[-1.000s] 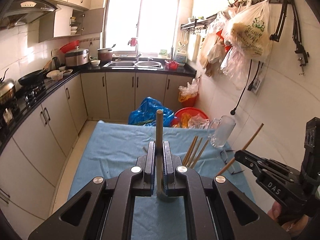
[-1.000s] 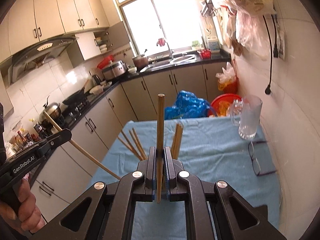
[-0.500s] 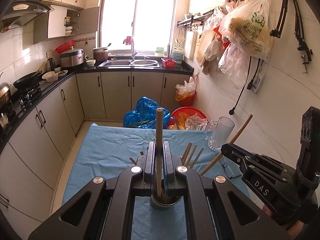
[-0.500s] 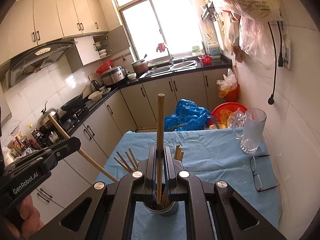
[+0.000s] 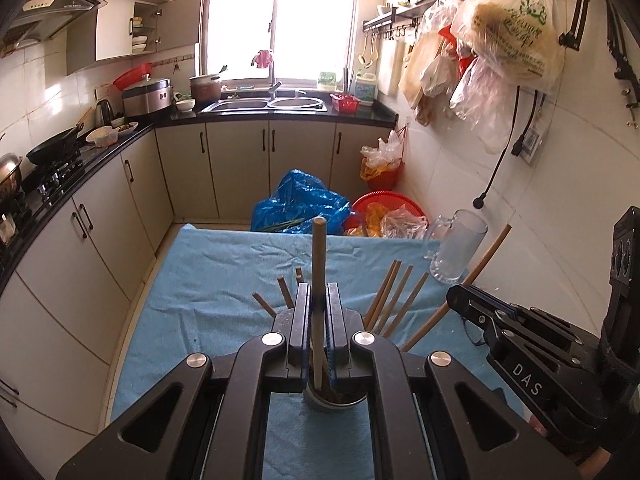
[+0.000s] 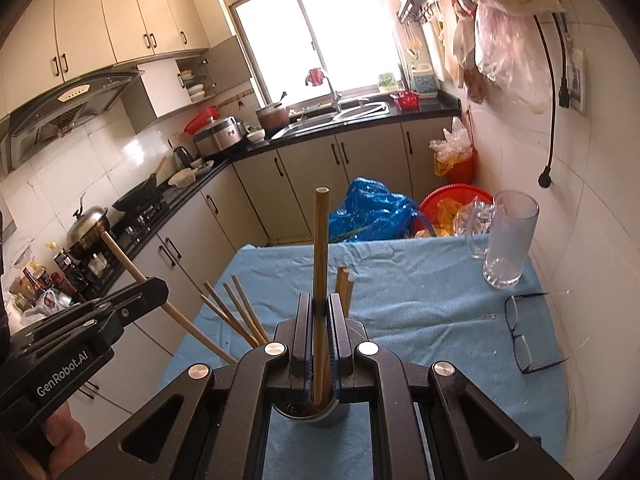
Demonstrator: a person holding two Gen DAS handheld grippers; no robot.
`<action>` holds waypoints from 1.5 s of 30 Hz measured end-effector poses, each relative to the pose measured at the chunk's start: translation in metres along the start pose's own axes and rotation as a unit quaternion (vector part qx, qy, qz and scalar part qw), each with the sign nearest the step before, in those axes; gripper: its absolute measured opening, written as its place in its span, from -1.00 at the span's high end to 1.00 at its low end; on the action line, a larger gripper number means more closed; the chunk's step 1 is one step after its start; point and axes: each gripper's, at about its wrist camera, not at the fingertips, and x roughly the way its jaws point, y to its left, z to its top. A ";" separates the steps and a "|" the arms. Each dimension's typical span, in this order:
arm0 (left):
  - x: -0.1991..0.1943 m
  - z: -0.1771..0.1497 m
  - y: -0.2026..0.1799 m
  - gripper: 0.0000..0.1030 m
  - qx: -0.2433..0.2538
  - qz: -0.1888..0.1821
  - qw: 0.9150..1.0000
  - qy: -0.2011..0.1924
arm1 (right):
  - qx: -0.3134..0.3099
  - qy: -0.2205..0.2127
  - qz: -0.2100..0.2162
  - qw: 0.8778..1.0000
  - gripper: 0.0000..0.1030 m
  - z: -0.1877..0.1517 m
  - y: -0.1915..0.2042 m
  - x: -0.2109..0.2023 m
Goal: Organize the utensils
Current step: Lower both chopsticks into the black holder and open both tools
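Observation:
A metal utensil cup (image 5: 335,400) stands on the blue cloth below both grippers and also shows in the right wrist view (image 6: 310,412). Several wooden chopsticks (image 5: 394,296) lean in it. My left gripper (image 5: 319,300) is shut on a chopstick (image 5: 319,264), upright, with its lower end inside the cup. My right gripper (image 6: 320,312) is shut on another chopstick (image 6: 321,248), upright, with its lower end in the cup too. Each gripper shows in the other's view, left (image 6: 80,332) and right (image 5: 520,336).
A glass mug (image 6: 506,240) stands at the far right of the table by the wall. Black glasses (image 6: 528,336) lie on the cloth near the right edge. Kitchen cabinets run along the left, and a blue bag (image 5: 300,206) and red basin sit beyond the table.
Both grippers have come down with their chopsticks over the cup. The cup has come into view and the chopstick ends now sit inside it.

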 end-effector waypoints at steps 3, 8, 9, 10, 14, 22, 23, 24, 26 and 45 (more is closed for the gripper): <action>0.007 -0.004 -0.001 0.88 0.005 0.005 1.000 0.005 | 0.002 0.008 -0.002 1.000 0.86 -0.004 -0.005 0.008; 0.017 -0.007 -0.001 0.88 0.006 0.012 1.000 0.012 | 0.006 0.019 -0.004 1.000 0.86 -0.009 -0.013 0.019; 0.018 -0.007 -0.001 0.88 0.006 0.013 1.000 0.013 | 0.007 0.020 -0.004 1.000 0.86 -0.010 -0.014 0.021; 0.019 -0.008 0.000 0.88 0.007 0.015 1.000 0.014 | 0.007 0.021 -0.005 1.000 0.86 -0.010 -0.015 0.022; 0.024 -0.010 0.001 0.88 0.003 0.018 1.000 0.018 | 0.011 0.029 -0.004 1.000 0.86 -0.013 -0.020 0.029; 0.031 -0.013 0.003 0.87 0.002 0.021 0.999 0.026 | 0.012 0.040 -0.001 0.999 0.86 -0.018 -0.022 0.039; 0.032 -0.013 0.004 0.87 0.000 0.022 0.999 0.026 | 0.013 0.042 -0.001 0.999 0.86 -0.018 -0.021 0.041; 0.032 -0.014 0.005 0.87 0.000 0.022 0.999 0.026 | 0.013 0.043 -0.001 0.999 0.86 -0.019 -0.021 0.041; 0.033 -0.014 0.007 0.87 -0.001 0.021 0.999 0.027 | 0.013 0.044 -0.001 0.999 0.86 -0.019 -0.022 0.043; 0.042 -0.018 0.010 0.86 -0.004 0.020 0.999 0.033 | 0.014 0.055 -0.002 0.998 0.86 -0.024 -0.022 0.052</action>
